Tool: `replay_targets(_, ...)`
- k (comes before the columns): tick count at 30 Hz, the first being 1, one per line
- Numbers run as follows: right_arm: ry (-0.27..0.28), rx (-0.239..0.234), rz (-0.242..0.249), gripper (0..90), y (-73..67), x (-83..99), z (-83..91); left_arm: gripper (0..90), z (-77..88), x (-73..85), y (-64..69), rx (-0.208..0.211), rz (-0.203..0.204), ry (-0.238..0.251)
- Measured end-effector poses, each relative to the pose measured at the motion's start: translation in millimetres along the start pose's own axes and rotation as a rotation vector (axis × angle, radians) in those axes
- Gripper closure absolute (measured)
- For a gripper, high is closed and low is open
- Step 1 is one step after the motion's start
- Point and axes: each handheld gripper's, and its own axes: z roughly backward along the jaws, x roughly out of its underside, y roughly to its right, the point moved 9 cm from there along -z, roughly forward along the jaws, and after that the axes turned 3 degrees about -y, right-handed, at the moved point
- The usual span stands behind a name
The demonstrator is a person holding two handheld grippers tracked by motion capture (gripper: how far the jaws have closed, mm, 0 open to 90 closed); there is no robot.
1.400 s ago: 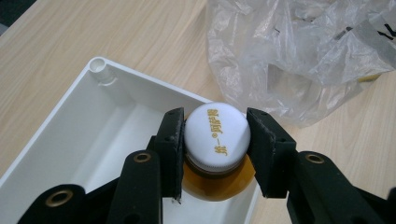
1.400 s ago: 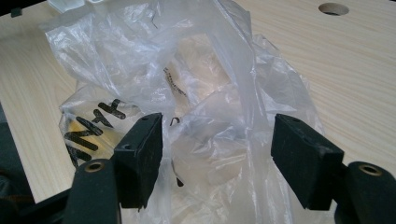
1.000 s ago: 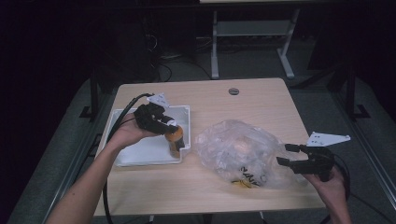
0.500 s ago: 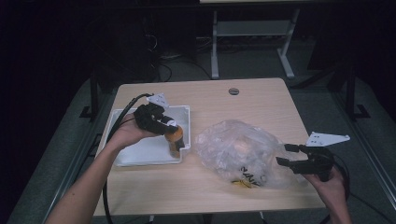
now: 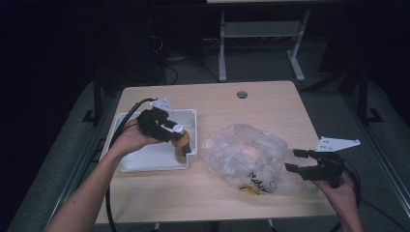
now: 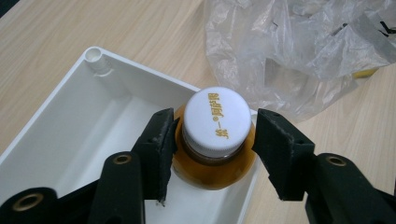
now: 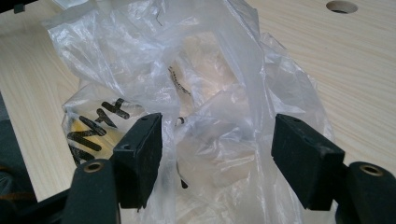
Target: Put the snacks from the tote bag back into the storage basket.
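The tabletop (image 5: 270, 111) is pale wood-grain laminate, matt. The tray (image 6: 70, 126) is smooth white plastic with a soft sheen. The bottle (image 6: 212, 161) is clear, glossy plastic over amber liquid – its cap (image 6: 216, 116) matt white plastic, ribbed. The bag (image 7: 224, 93) is thin, crinkled, glossy film. The fingers (image 6: 161, 140) are matt black plastic.

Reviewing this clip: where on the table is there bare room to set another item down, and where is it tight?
Bare wood runs across the table's far side, around the cable hole, beyond the white tray and plastic bag. The near edge between the forearms is also free. Tight: the strip between tray and bag, where the bottle stands in the tray's corner under the left hand-held gripper.
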Motion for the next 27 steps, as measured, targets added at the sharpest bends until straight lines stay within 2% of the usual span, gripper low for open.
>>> replay_targets(4,0.000,-0.003,0.000,32.8,-0.2,-0.5,-0.8,41.7,2.8,0.5,-0.6,-0.001,0.015,0.006)
replay_targets(9,-0.001,-0.002,0.001,32.8,-0.5,-1.3,-1.5,39.5,6.2,1.5,-1.4,-0.007,0.018,0.007)
replay_targets(10,0.000,-0.003,0.003,32.8,-0.6,-1.6,-1.7,38.8,6.2,0.8,-0.9,-0.011,0.031,0.020)
replay_targets(15,-0.001,-0.004,0.002,32.6,-0.4,-1.9,-2.6,37.5,9.1,1.8,-1.9,-0.013,0.023,0.025)
replay_targets(27,0.001,-0.004,-0.002,32.1,0.1,-1.5,-2.3,34.4,10.8,4.4,-3.4,-0.017,0.039,0.028)
